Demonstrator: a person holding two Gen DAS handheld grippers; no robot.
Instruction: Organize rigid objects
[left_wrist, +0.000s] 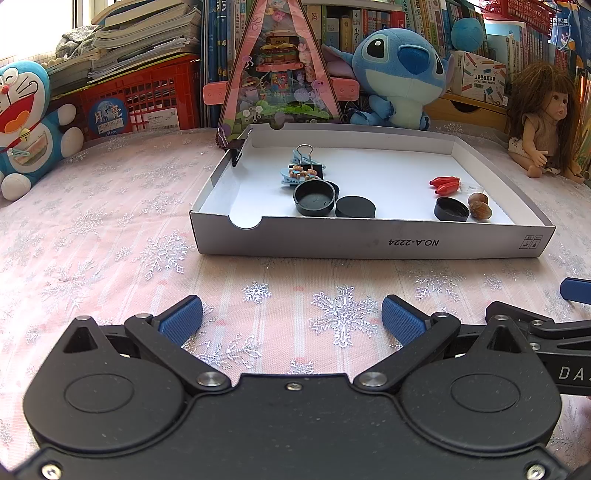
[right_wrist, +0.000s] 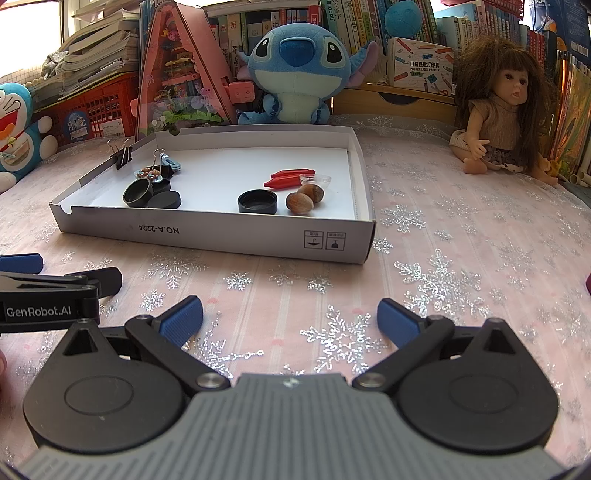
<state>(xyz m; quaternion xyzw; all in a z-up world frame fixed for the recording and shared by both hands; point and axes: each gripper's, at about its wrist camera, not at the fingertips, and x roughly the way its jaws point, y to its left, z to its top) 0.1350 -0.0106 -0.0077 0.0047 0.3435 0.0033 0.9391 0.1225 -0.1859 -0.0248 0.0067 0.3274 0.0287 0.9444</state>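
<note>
A shallow white cardboard tray (left_wrist: 369, 242) (right_wrist: 221, 238) lies on the pink snowflake cloth. Inside, at its left, are black caps (left_wrist: 316, 199) (right_wrist: 138, 192), a binder clip (left_wrist: 306, 157) and a blue hair clip with bears (left_wrist: 301, 175). At its right lie red crayon-like pieces (left_wrist: 445, 184) (right_wrist: 288, 178), another black cap (left_wrist: 451, 209) (right_wrist: 257, 202), two hazelnuts (left_wrist: 480, 208) (right_wrist: 304, 199) and a small clear cup (right_wrist: 315, 180). A second binder clip (left_wrist: 231, 146) (right_wrist: 121, 155) grips the tray's left wall. My left gripper (left_wrist: 291, 321) and right gripper (right_wrist: 290, 319) stand open and empty over the cloth, short of the tray.
Behind the tray stand a blue Stitch plush (left_wrist: 399, 74) (right_wrist: 295, 74), a pink triangular toy house (left_wrist: 280, 66), a Doraemon plush (left_wrist: 26, 122), a red crate (left_wrist: 136, 96) and a doll (right_wrist: 506, 110). Bookshelves close the back. Each gripper shows at the other view's side edge.
</note>
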